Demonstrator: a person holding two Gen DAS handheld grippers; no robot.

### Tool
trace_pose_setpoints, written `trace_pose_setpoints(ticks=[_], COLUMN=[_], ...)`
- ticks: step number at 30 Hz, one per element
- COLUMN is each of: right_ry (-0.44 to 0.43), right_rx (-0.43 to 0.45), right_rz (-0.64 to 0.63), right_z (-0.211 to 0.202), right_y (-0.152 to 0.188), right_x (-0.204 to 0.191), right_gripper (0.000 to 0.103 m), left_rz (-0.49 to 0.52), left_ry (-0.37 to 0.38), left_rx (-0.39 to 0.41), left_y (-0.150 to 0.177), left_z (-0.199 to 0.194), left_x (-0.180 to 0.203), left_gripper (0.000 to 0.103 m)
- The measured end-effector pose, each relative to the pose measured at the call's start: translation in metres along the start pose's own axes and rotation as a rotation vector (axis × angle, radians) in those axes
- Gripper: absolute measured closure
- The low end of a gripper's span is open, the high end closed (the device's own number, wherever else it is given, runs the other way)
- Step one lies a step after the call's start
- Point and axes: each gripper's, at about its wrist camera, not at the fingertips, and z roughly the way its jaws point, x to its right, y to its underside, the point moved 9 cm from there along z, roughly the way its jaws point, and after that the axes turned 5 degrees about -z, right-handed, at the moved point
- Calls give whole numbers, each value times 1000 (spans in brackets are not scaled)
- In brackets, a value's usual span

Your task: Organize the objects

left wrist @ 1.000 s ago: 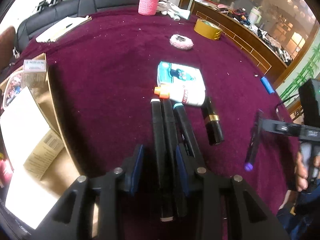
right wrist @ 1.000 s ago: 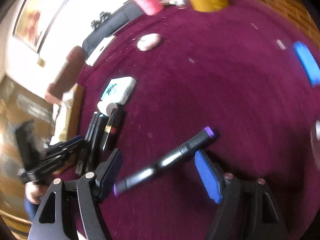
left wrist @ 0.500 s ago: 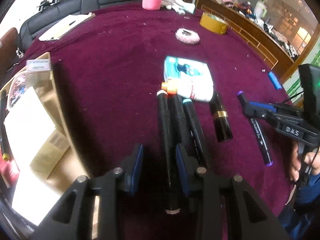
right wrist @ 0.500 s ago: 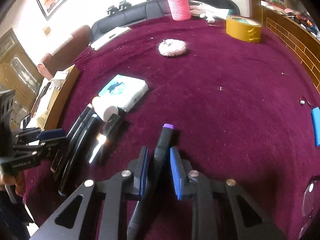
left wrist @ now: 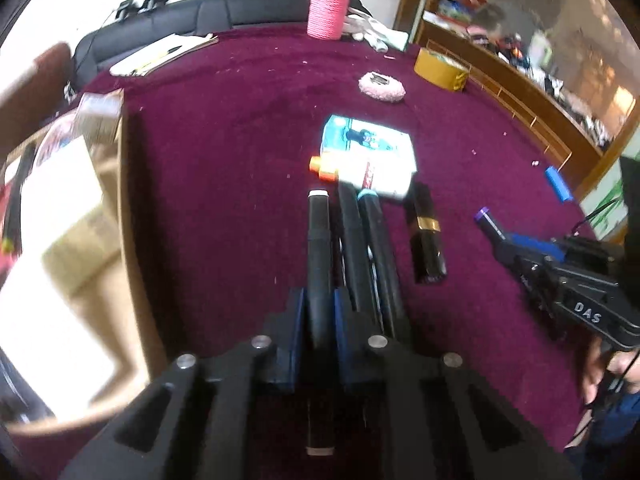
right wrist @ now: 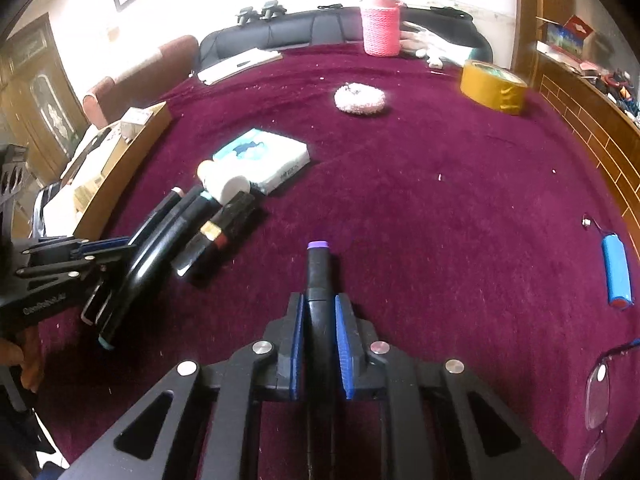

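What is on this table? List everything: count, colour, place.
cloth: one, maroon, covers table
loose markers: two, black, beside white-tip marker
lipstick: one, black, gold band, right of markers
bottle: one, white, orange cap, at marker tips
pack: one, teal-white, behind bottle
puff: one, pinkish, mid-table
tape: one, yellow, far right
flask: one, pink sleeve, far edge
papers: one stack, white, far left
carton: one, brown, left edge
battery: one, blue, right side
glasses: one pair, clear, near right
left gripper: black, jaws just closed on white-tip marker
right gripper: black, jaws just closed on purple-tip marker
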Motion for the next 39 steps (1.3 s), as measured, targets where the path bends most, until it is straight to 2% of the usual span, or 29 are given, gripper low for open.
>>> trace_pose_setpoints(ticks=[9,16,24,25,26,30,34,39], right_ry=[169,190,161,155,146,116,66,31], right_rx=[-31,-17,-21,-18,-15,7,36,63], right_rz=[-185,-169,-111,-106,-104,-68,8,28], right_z=[-9,-10,-10,-11,-12,-17,-25,-35], right_y=[17,19,19,20,20,21,23,20], right_x=[-8,-6,-2,-2,-3,-1,5,4], right_gripper=[84,83,79,81,87,87,87,87], left_rz=[9,1,7,10,16,34,2,-76], left_ry=[-14,-7,-13,-17,-25,-54,-23,29], left_rx=[43,52,53,53,54,57,60,72], left_y=[3,2,2,3,3,3,2,6], left_z=[0,0,1,1,1,2,1,-5], left_x=[3,4,4,4,4,6,2,-1], left_gripper=[89,89,89,89,89,89,89,89])
